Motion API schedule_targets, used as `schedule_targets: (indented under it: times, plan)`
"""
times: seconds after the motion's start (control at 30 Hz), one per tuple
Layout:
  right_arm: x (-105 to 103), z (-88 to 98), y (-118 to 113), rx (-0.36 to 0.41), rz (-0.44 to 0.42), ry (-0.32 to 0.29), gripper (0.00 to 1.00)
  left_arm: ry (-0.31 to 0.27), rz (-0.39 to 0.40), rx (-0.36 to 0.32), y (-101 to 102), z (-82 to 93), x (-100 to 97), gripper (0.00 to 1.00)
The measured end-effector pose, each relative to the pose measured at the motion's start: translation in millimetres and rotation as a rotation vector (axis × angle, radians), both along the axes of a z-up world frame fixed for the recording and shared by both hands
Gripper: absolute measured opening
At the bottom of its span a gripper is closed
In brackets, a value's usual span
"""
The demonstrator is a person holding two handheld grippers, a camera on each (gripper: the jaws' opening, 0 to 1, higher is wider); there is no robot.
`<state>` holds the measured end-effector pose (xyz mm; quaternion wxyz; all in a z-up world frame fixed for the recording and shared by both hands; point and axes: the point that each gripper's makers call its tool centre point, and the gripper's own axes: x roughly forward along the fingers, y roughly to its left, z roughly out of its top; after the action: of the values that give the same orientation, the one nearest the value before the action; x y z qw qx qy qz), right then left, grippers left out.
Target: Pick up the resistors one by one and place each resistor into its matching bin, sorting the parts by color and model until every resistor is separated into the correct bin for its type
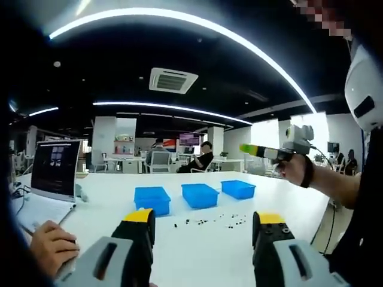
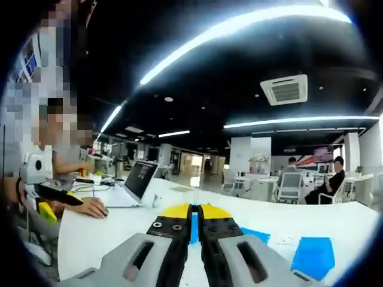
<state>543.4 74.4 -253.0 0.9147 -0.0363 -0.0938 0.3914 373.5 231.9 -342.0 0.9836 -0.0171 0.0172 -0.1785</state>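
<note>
Three blue bins (image 1: 152, 198) (image 1: 199, 195) (image 1: 238, 189) stand in a row on the white table (image 1: 179, 251). Several tiny dark resistors (image 1: 209, 221) lie scattered in front of them. My left gripper (image 1: 205, 220) hovers low over the near table edge, its yellow-tipped jaws wide apart and empty. A hand holds my right gripper (image 1: 251, 149) high in the air, right of the bins. In the right gripper view, the right gripper (image 2: 194, 210) has its jaws pressed together, with nothing seen between them. Two bins (image 2: 314, 254) (image 2: 257, 234) show below it. The left gripper (image 2: 48, 206) appears at the far left.
An open laptop (image 1: 55, 167) (image 2: 140, 178) sits at the table's left end. A seated person's hand (image 1: 51, 245) rests on papers beside it. Desks, chairs and seated people fill the room behind the table.
</note>
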Motion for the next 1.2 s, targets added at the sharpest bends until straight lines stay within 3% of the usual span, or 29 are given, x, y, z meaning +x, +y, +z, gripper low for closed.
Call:
schedule_targets:
  times: [0.1,0.13,0.23,0.4,0.47,0.57,0.73,0.97,1.03,1.13,1.2]
  plan:
    - [18,4.9,25,0.008,0.024,-0.008,0.07,-0.006,0.013,-0.006,5,1.7,-0.8,0.67]
    - [33,9.2,40,0.001,0.027,-0.016,0.07,-0.011,0.026,-0.005,9,3.1,-1.7,0.67]
    - [57,10.0,65,0.014,0.052,0.015,0.07,-0.016,0.041,-0.007,16,5.3,-4.1,0.67]
    - [94,-14.1,116,-0.075,0.049,0.055,0.07,-0.013,0.069,-0.01,25,3.8,-5.4,0.67]
    - [118,-29.3,136,-0.107,0.032,0.071,0.07,-0.008,0.085,-0.011,28,2.3,-5.2,0.67]
    - [137,-47.4,151,-0.095,0.01,0.145,0.07,-0.01,0.096,-0.016,32,3.4,-7.8,0.66]
    - [151,-61.1,169,-0.138,-0.009,0.157,0.07,-0.012,0.114,-0.011,38,5.0,-12.1,0.66]
    - [151,-64.2,171,-0.161,-0.016,0.153,0.07,-0.011,0.128,-0.014,40,4.7,-14.7,0.66]
    - [147,-64.2,171,-0.174,-0.007,0.138,0.12,-0.009,0.127,-0.014,39,4.4,-14.3,0.66]
    - [145,-63.5,165,-0.181,-0.012,0.128,0.27,-0.01,0.12,-0.012,36,4.8,-13.6,0.67]
    - [142,-61.8,160,-0.18,-0.006,0.122,0.29,-0.01,0.114,-0.01,33,5.1,-12.7,0.67]
